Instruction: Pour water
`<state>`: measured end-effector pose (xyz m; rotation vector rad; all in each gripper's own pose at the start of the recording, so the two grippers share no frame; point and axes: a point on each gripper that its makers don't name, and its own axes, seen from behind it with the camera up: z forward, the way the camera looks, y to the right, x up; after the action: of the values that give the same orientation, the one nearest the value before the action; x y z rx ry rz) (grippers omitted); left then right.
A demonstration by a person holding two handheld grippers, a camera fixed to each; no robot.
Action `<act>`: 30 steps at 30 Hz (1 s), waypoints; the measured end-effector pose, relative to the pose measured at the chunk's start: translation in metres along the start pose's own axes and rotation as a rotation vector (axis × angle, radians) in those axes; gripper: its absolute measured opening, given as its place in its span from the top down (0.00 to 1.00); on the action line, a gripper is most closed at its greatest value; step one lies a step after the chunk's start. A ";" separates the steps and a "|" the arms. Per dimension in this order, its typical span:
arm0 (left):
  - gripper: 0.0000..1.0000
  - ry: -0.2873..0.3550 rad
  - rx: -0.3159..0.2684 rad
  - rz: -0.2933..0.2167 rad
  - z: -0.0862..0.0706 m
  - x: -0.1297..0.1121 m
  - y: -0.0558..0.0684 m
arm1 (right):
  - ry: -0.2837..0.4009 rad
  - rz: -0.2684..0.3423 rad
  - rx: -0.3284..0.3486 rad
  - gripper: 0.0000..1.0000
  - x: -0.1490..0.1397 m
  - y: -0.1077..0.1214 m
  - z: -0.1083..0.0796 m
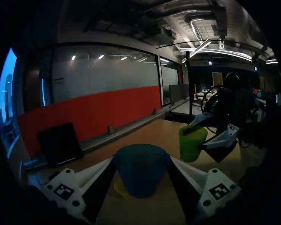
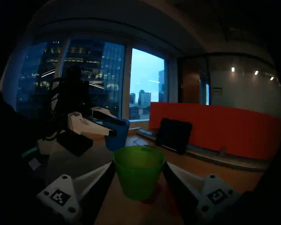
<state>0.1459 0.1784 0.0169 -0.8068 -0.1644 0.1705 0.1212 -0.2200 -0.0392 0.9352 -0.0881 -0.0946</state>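
A dim office at dusk, with a wooden bench [image 1: 159, 131] running along a red wall [image 1: 103, 112]. In the left gripper view, the left gripper [image 1: 141, 159] has its fingers closed part-way, one pressing each side of an upright blue cup [image 1: 141, 176] held near, above the bench. To the right and farther off, the right gripper [image 1: 200, 134] clasps a green cup [image 1: 192, 143] the same way, also roughly upright. The cups are near each other but apart. Whether either holds water cannot be told. The step appears to be lining up before pouring. Next, one rim likely needs to come above the other cup's mouth, then tilt slowly so nothing spills onto the bench.
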 end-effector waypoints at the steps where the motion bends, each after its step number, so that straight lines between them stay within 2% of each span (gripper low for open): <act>1: 0.11 -0.007 0.000 0.002 0.001 -0.003 0.000 | -0.004 0.001 -0.001 0.10 -0.001 0.002 0.000; 17: 0.11 -0.124 -0.007 0.020 0.014 -0.060 0.000 | -0.106 0.015 -0.013 0.09 -0.028 0.029 -0.011; 30: 0.11 -0.261 -0.025 0.036 0.026 -0.122 0.006 | -0.235 0.023 -0.028 0.09 -0.073 0.048 -0.020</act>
<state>0.0209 0.1742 0.0204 -0.8112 -0.3983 0.3086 0.0535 -0.1676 -0.0147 0.8918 -0.3139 -0.1833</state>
